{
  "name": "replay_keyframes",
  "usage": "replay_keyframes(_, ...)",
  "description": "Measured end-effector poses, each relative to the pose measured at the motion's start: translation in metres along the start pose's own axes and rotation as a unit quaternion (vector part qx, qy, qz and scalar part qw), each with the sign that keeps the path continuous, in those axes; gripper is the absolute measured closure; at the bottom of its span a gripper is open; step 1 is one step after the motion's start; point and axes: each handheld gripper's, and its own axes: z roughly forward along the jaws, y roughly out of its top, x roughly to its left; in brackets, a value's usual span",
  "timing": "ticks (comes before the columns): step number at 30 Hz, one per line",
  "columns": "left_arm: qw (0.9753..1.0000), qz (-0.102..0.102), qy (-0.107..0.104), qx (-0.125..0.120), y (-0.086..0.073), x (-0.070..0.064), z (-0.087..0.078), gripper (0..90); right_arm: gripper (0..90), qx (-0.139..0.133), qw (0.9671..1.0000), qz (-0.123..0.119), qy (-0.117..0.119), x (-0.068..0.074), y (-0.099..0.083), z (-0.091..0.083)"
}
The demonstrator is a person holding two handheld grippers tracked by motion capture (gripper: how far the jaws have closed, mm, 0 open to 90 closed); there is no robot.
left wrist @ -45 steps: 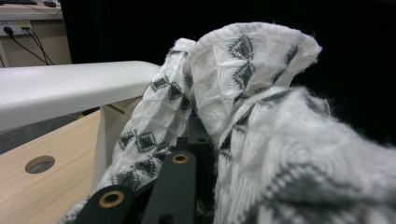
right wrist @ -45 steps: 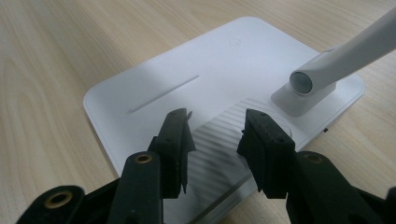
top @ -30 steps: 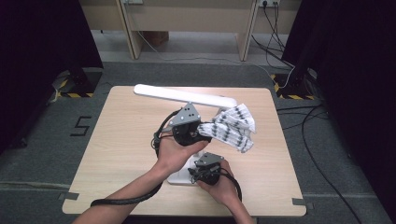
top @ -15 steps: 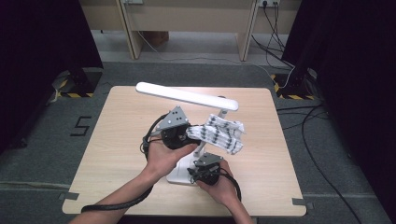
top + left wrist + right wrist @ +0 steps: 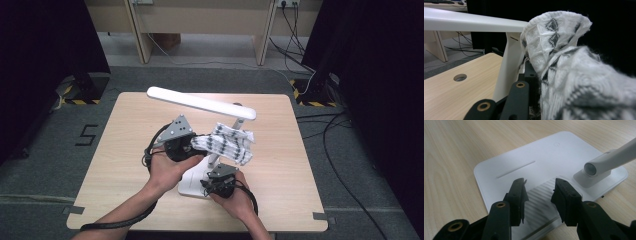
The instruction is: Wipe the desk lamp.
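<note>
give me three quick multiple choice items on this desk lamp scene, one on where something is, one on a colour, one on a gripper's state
1. Where does the base of the white desk lamp stand?
A. near the table's front edge, by the person's hands
B. on the floor beside the table
C. at the far left corner of the table

2. What colours is the cloth in the left gripper?
A. plain red
B. white with a dark grey pattern
C. solid yellow

3. How do the jaws of the right gripper stand?
A. shut on the cloth
B. shut on the lamp's upright arm
C. open, over the lamp base

Answers:
1. A, the high view shows the base on the wooden table right by the hands.
2. B, the left gripper view shows white knit with dark grey marks.
3. C, the right gripper view shows a gap between the jaws with the base beneath.
</note>
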Motion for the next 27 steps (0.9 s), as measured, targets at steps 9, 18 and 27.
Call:
replay_keyframes(9,0.9999,-0.003,0.012,-0.004,-0.004,0.006,-0.015,82.9,60.9,0.000,1.0000,-0.001,0.001,0.000,0.000,0.000)
replay_keyframes(18,0.9995,-0.007,0.032,-0.003,-0.010,0.017,-0.032,82.9,60.9,0.000,1.0000,0.000,0.001,0.000,0.000,0.000)
replay_keyframes(27,0.9983,-0.017,0.055,0.000,-0.018,0.032,-0.046,82.9,60.9,0.000,1.0000,0.001,0.001,0.001,0.000,0.000)
